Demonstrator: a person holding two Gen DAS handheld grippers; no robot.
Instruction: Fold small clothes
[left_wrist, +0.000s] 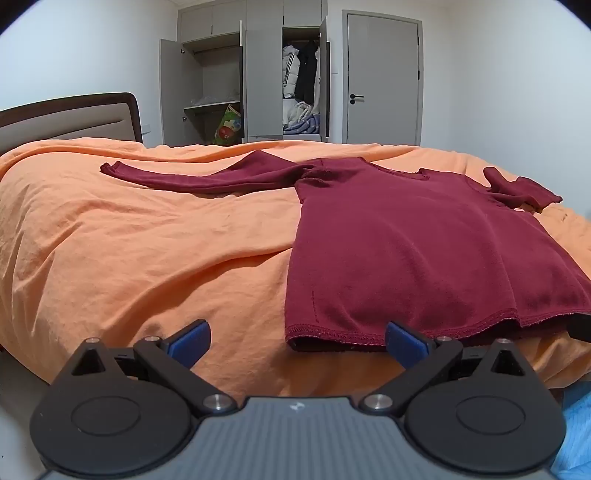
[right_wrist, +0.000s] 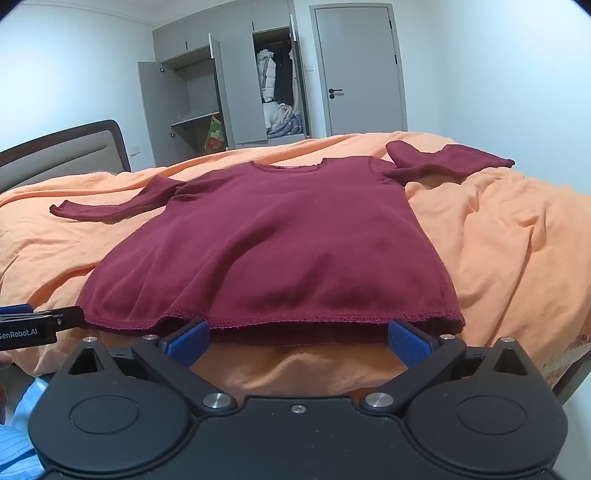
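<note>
A dark red long-sleeved knit shirt is spread flat on the orange-sheeted bed. Soft, light and limp, it is best pinched at the stitched hem. Both the left gripper and right gripper are held apart, empty.

Both wrist cameras look low across the bed from its near edge, close to the shirt's hem, sharing shirt and wardrobe.
</note>
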